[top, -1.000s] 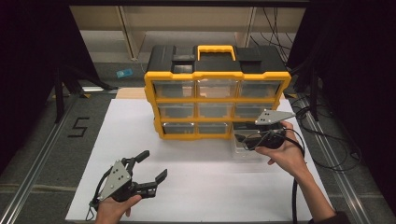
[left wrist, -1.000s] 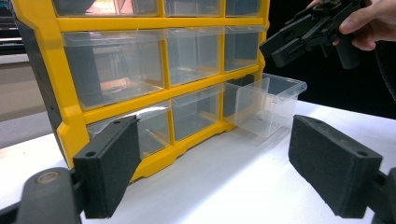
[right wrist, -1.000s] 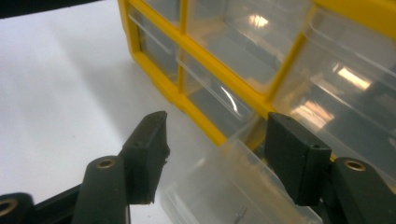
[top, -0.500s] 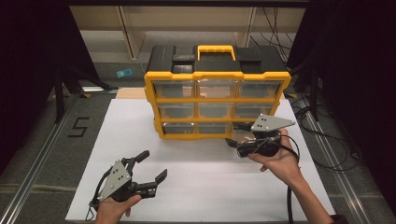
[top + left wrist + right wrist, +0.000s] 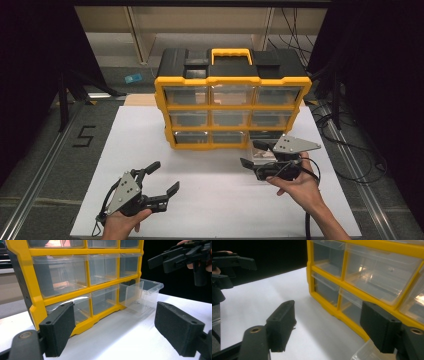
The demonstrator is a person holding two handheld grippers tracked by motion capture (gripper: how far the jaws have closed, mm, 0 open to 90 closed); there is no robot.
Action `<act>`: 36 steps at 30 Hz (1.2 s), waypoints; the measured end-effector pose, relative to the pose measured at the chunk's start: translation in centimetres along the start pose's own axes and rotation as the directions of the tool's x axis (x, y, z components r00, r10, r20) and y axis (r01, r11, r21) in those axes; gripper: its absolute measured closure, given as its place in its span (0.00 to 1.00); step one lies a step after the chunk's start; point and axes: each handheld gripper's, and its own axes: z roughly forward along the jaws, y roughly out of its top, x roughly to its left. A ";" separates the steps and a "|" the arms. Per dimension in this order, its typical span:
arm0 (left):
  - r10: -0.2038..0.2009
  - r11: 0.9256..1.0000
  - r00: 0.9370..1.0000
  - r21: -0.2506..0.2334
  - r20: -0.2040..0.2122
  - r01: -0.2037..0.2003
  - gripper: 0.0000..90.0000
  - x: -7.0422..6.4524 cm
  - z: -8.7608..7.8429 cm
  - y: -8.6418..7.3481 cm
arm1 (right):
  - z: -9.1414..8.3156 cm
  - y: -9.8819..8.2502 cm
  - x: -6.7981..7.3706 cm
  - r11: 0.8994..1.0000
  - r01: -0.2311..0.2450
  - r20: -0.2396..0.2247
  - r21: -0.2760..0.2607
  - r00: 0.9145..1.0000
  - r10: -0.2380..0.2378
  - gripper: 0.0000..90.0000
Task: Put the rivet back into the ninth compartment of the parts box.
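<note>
So: one yellow organizer (image 5: 232, 107) with a black top and a yellow handle (image 5: 231, 53), standing upright on one white board (image 5: 210, 200). Nine clear drawers, three rows of three. Eight sit flush; one, the pulled-out drawer (image 5: 260, 150), sticks out from the bottom-right slot of the organizer onto the board.

Two grippers, one in each hand. Right gripper (image 5: 251, 155) is just in front of the organizer's bottom-right corner, right beside the pulled-out drawer, jaws spread wide with nothing between them; they have just been opening. Whether a jaw touches the drawer, cannot tell from the high view. Left gripper (image 5: 162, 179) is well in front of the organizer's left half, low over the board, jaws spread and empty.

View differences: the high view gives the full drawer count, the black top, both hands, and a "5" marked on the floor (image 5: 83, 136) left of the organizer. Left gripper view shows the pulled-out drawer (image 5: 143, 293) side-on, clear walls, apparently empty, sitting out past the organizer's front (image 5: 82, 290), with the right gripper (image 5: 160, 261) up beside the organizer's right edge. Right gripper view looks across the organizer's lower-left drawers (image 5: 362, 270), has a corner of the pulled-out drawer (image 5: 364, 352) under its own right jaw, and catches the left gripper (image 5: 227, 270) far off at the frame's left edge.
</note>
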 end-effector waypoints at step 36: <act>0.003 1.000 1.000 0.010 0.012 -0.003 0.18 -0.1 0.0 0.0 | -0.9 -4.4 2.3 0.993 -0.082 0.018 -0.084 0.996 0.084 0.20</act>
